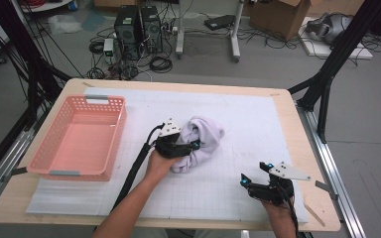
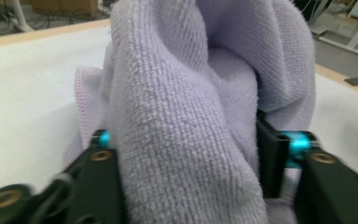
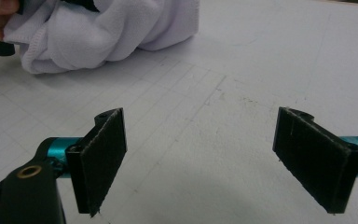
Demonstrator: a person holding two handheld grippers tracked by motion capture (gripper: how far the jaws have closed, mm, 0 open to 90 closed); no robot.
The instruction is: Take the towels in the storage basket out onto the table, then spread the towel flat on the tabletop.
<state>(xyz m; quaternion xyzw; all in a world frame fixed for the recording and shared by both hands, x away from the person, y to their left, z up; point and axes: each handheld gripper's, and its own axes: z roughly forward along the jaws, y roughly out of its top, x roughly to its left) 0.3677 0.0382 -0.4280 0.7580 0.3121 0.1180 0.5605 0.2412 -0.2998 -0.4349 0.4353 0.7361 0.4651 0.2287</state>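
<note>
The left gripper (image 1: 182, 145) sat against the bunched towel (image 1: 201, 139), a thick fold between its jaws; whether they still pinched it was unclear. The right gripper (image 1: 254, 173), jaws spread and empty, lay well apart to the near right.

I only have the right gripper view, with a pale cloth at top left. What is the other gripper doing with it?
Observer: The left gripper has the towel bunched between its jaws; I cannot tell whether they press it.
Operator: Is there anywhere to put it?
Observer: A pink basket stands on the table left of the towel, apart from it.
Operator: Where is my gripper on the table?
Observer: The right gripper is near the front right edge, well apart from the towel.
</note>
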